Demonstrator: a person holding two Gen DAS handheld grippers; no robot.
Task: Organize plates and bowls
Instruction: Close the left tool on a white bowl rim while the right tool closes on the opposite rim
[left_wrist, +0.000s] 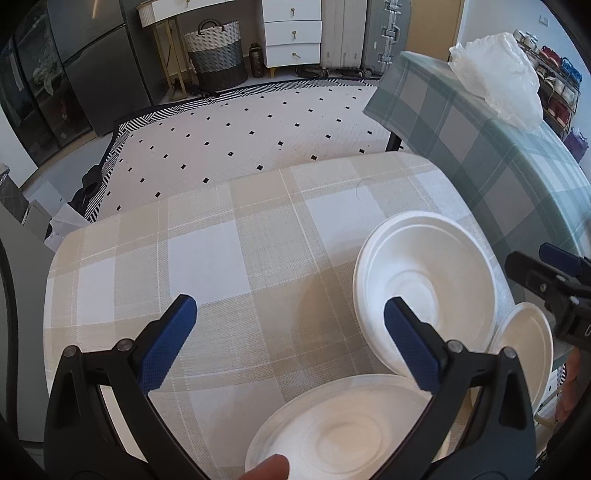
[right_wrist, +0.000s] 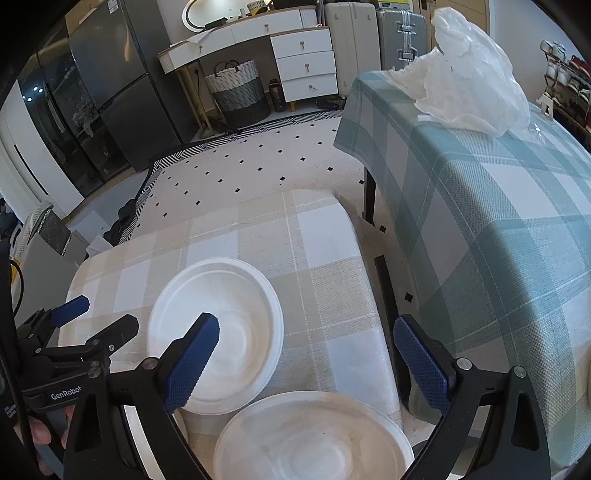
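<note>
A white bowl (left_wrist: 424, 291) (right_wrist: 216, 332) sits on the beige plaid table (left_wrist: 221, 251) (right_wrist: 325, 295). One white plate (left_wrist: 343, 424) lies at the table's near edge, below my left gripper (left_wrist: 289, 301), which is open and holds nothing. The right finger of that gripper overlaps the bowl's rim in the left wrist view. A second white plate (left_wrist: 524, 343) (right_wrist: 314, 439) lies to the right, just under my right gripper (right_wrist: 306, 323), also open and empty. In each view the other gripper shows at the side: right gripper (left_wrist: 535, 264), left gripper (right_wrist: 99, 317).
A taller table with a green plaid cloth (right_wrist: 498, 240) (left_wrist: 480, 140) stands close on the right, with a crumpled plastic bag (right_wrist: 469, 81) on it. Beyond lie a dotted rug (left_wrist: 258, 133), a woven basket (left_wrist: 216, 55), white drawers and suitcases. A thumb (left_wrist: 266, 469) shows at the bottom.
</note>
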